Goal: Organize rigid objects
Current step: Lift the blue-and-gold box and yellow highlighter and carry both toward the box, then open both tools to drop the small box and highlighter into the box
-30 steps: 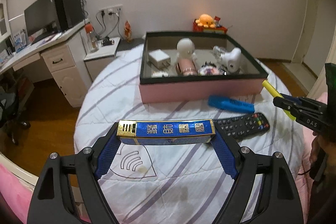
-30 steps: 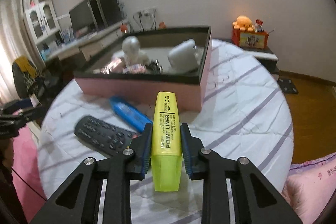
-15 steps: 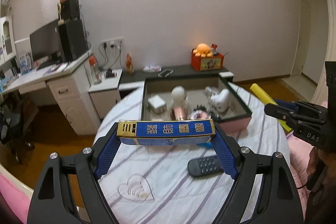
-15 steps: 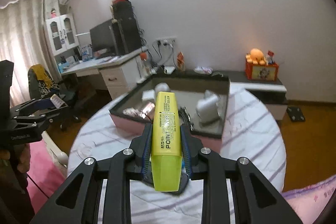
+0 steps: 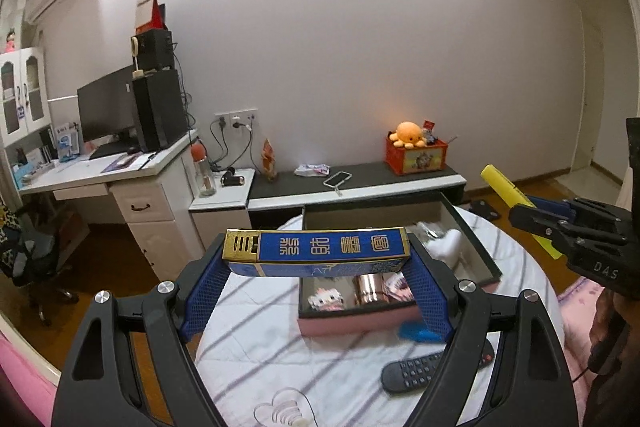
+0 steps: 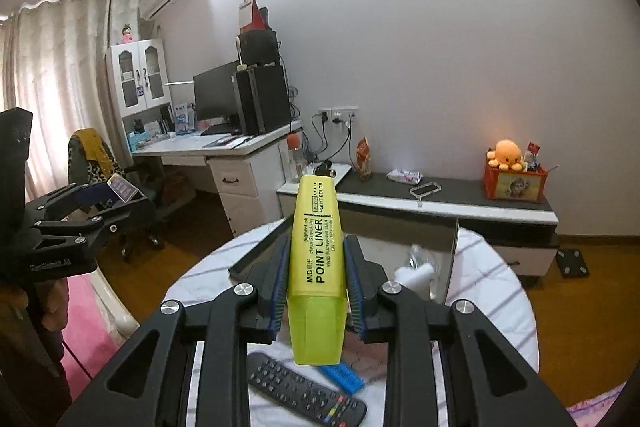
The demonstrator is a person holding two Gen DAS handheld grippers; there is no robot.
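Note:
My left gripper is shut on a blue and gold box, held crosswise between the blue pads high above the round table. My right gripper is shut on a yellow highlighter that points forward along the fingers. In the left wrist view the right gripper and the highlighter show at the right edge. The left gripper shows at the left of the right wrist view. Below lies the pink tray with several small items, partly hidden behind the held box.
A black remote and a blue flat object lie on the striped tablecloth in front of the tray. Beyond the table stand a white desk with a monitor, a low dark shelf and an orange toy box.
Both grippers have risen and tilted up with their objects still held. The table and tray have dropped lower in both views and more of the wall shows.

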